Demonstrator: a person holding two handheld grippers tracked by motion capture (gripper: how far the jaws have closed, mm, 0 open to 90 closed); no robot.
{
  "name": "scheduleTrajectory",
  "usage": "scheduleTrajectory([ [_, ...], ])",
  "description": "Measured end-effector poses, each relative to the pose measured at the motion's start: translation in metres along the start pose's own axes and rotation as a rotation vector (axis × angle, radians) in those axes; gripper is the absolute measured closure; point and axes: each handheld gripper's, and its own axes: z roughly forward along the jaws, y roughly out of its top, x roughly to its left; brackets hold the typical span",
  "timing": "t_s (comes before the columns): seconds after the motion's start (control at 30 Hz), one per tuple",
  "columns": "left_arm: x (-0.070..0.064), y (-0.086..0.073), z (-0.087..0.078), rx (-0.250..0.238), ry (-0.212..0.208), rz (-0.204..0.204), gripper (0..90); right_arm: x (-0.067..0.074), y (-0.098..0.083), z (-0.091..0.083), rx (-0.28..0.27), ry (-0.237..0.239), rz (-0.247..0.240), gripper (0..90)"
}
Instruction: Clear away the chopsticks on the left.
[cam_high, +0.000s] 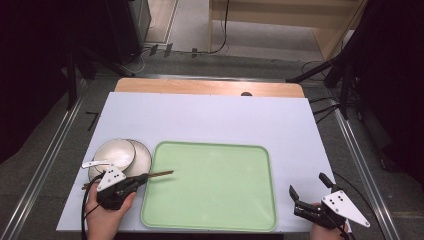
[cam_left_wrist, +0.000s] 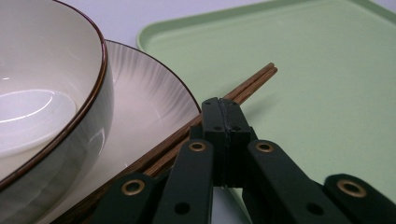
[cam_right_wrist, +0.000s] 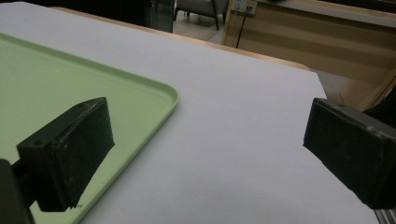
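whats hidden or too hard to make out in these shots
- Chopsticks: in the left gripper view the shut left tongs cover their middle; whether the pads pinch them or lie beside them is unclear.
- Bowl: cut off by the left edge of the left gripper view.
- White spoon: too small in the high view to tell what it rests on.
- Right tongs: open; the frame edges crop both pads.

Green tray (cam_high: 210, 187) bare and open to pass over, bowl (cam_high: 115, 153) and plate (cam_high: 142, 157) crowding its left edge
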Motion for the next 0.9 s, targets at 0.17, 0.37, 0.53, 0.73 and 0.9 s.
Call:
scheduleTrajectory([
  [0.17,0.000,0.003,0.003,0.000,0.038,-0.008,90.0,0.001,0.000,0.000,0.002,0.002,-0.008,1.6],
  [0.37,-0.001,0.007,0.007,0.010,0.068,-0.007,90.0,0.001,0.000,0.001,0.003,0.001,-0.009,1.6],
  [0.53,0.000,0.011,0.014,0.017,0.101,-0.012,90.0,0.001,-0.001,0.001,0.006,0.001,-0.006,1.6],
  [0.73,0.002,0.018,0.025,0.042,0.147,-0.021,90.0,0.002,-0.001,0.001,0.008,0.005,-0.010,1.6],
  [0.9,0.000,0.020,0.028,0.059,0.177,-0.008,89.7,0.002,-0.001,0.002,0.011,0.003,-0.008,1.6],
])
